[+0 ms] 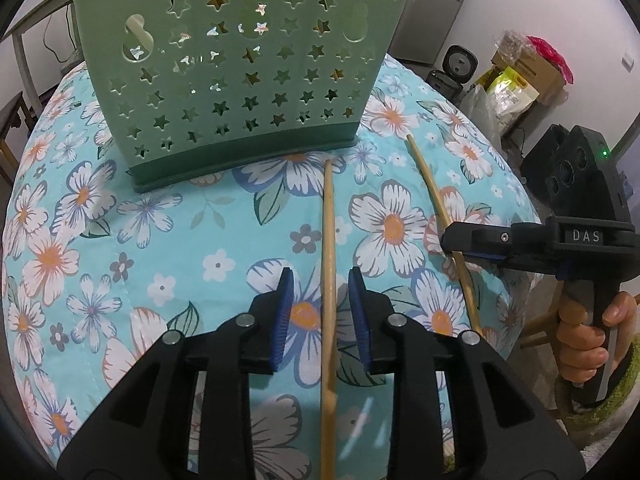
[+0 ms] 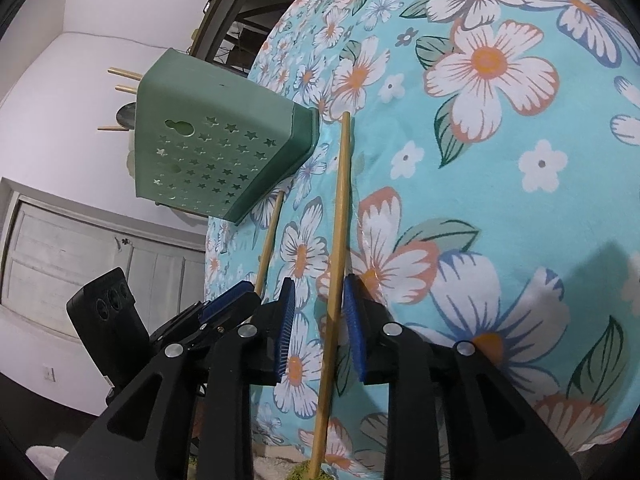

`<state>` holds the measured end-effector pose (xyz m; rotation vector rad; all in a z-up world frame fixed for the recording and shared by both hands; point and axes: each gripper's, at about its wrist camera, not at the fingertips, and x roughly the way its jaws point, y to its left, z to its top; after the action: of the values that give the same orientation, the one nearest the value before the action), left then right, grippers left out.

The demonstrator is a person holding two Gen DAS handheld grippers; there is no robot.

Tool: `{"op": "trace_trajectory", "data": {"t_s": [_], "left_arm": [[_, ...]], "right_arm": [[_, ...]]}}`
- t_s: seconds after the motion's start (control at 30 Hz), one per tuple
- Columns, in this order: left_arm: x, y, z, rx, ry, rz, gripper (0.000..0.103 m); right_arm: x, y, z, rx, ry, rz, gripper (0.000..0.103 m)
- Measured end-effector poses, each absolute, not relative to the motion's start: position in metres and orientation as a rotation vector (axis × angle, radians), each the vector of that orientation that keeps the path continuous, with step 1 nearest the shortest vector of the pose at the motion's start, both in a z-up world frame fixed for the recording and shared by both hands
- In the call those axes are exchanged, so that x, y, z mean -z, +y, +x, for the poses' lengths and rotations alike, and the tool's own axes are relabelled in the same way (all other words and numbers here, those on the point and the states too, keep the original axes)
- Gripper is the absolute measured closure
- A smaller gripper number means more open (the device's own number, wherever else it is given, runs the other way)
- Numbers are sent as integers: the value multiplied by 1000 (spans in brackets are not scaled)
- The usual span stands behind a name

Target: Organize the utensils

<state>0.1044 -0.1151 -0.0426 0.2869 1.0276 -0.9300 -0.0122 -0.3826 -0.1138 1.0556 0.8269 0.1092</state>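
Fingers (image 1: 320, 312) apart astride chopstick (image 1: 329, 240) | green holder (image 2: 208, 152): chopsticks (image 2: 124, 80), spoon (image 2: 126, 116)

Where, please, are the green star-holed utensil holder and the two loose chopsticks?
Green utensil holder (image 1: 240, 68): left wrist view, its star-holed front wall.
Left chopstick (image 1: 329, 216): left wrist view, mid-shaft ahead of the blue pads.
Right chopstick (image 2: 339, 216): right wrist view, mid-shaft above the pads.

Left tongs (image 1: 320, 312), right tongs (image 2: 319, 328): jaws apart, angled down.
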Motion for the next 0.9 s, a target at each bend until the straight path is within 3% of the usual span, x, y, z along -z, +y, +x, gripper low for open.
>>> {"op": "trace_trajectory", "data": {"t_s": [0.63, 0.9], "left_arm": [[42, -117, 105, 935, 1027, 291, 72], [39, -126, 107, 965, 1028, 324, 67]], "right_arm": [[114, -383, -12, -113, 825, 1061, 78], [104, -402, -19, -83, 787, 1036, 70]]}}
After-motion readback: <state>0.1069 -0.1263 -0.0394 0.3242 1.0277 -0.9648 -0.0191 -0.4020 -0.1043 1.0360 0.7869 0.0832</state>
